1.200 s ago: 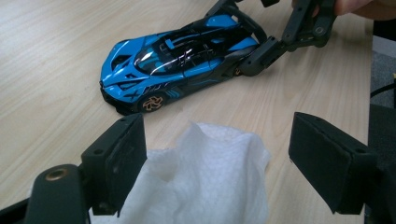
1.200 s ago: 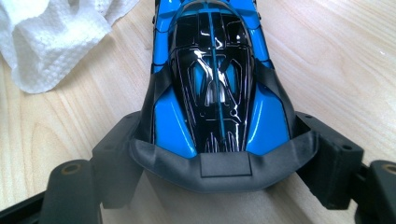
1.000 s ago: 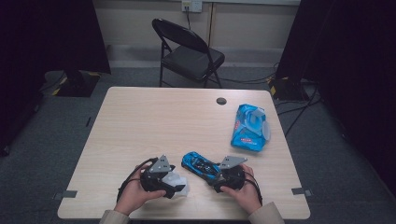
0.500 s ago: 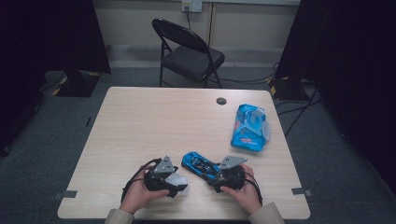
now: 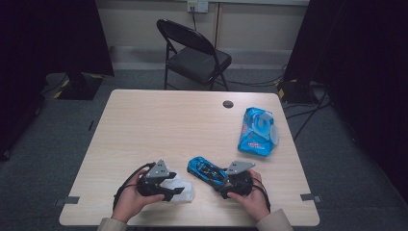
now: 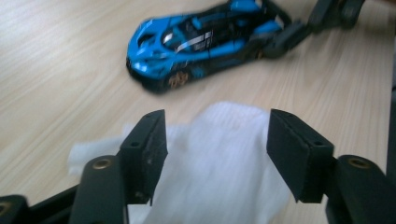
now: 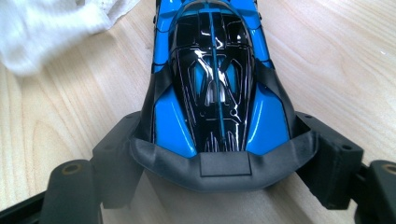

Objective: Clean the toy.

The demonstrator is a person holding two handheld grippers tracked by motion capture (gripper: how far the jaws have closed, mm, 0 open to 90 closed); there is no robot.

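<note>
A blue and black toy sports car (image 5: 204,169) (image 6: 205,39) (image 7: 217,84) sits near the table's front edge. My right gripper (image 5: 222,183) (image 7: 220,156) is shut on the car's rear end, one jaw against each side. The right gripper (image 6: 322,18) also appears at the car's tail in the left gripper view. A crumpled white wipe (image 5: 182,190) (image 6: 219,154) (image 7: 46,23) lies to the left of the car. Over the wipe my left gripper (image 5: 172,188) (image 6: 217,140) stands open, its jaws wide apart with the wipe between and under them.
A blue pack of wet wipes (image 5: 257,131) lies at the right side of the wooden table (image 5: 159,120). There is a small black round cap (image 5: 228,104) near the far edge. A black folding chair (image 5: 197,53) stands beyond the table.
</note>
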